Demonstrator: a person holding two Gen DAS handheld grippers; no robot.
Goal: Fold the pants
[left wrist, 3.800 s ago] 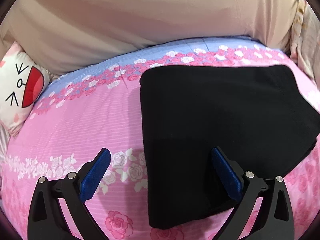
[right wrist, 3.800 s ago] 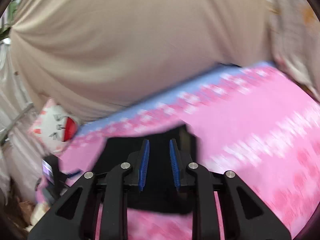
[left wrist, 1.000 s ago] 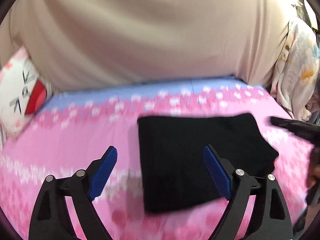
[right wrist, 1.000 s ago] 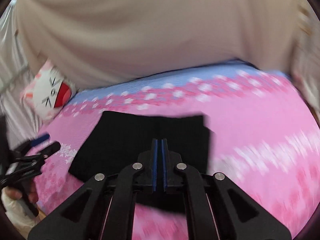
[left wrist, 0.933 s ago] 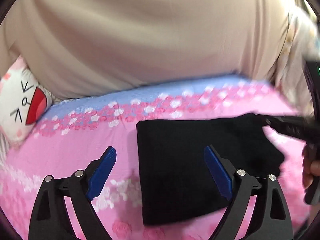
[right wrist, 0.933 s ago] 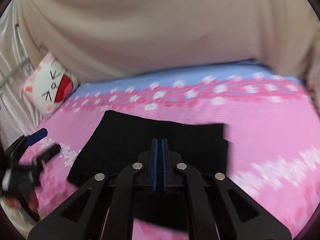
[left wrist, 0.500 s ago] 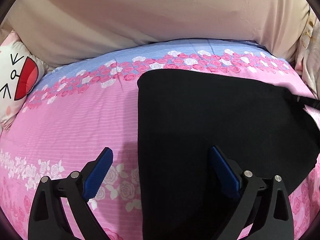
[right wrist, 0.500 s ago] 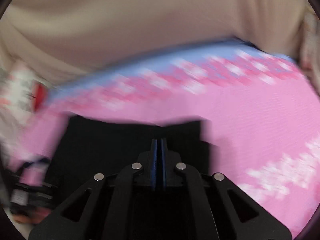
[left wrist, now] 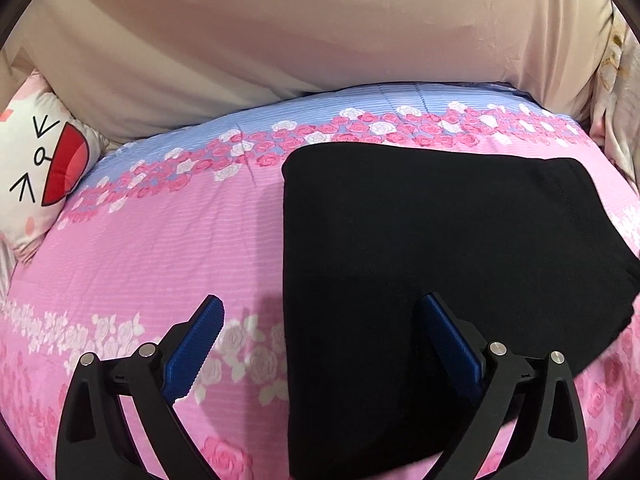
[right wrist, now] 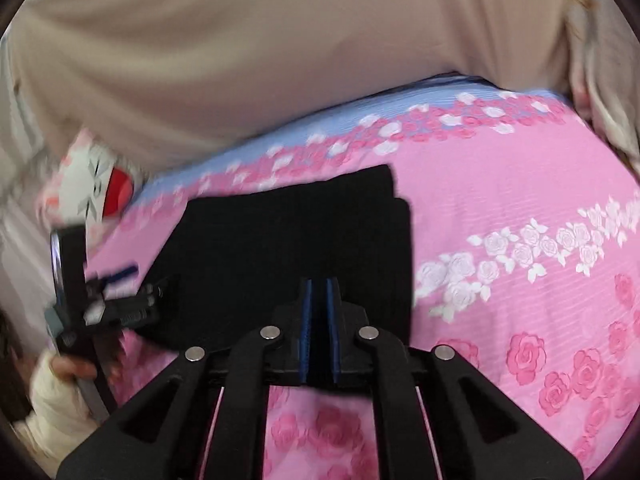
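The black pants (left wrist: 440, 264) lie folded into a flat rectangle on the pink rose-print bed sheet (left wrist: 160, 248). My left gripper (left wrist: 320, 320) is open and empty, hovering over the pants' near left edge, its right finger above the cloth. In the right wrist view the pants (right wrist: 280, 248) lie just ahead of my right gripper (right wrist: 319, 292), whose blue pads are almost together with nothing visible between them. The left gripper (right wrist: 116, 292) also shows there at the pants' left side, held by a hand.
A white cartoon-face pillow (left wrist: 36, 172) sits at the bed's far left. A beige curtain (left wrist: 300, 28) hangs behind the bed. Floral fabric (left wrist: 620, 100) hangs at the far right. Bare sheet (right wrist: 520, 248) lies right of the pants.
Both grippers dropped lower and closer to the pants. The right gripper, slightly open 3.8 s ago, has stayed shut since. The pants have not moved.
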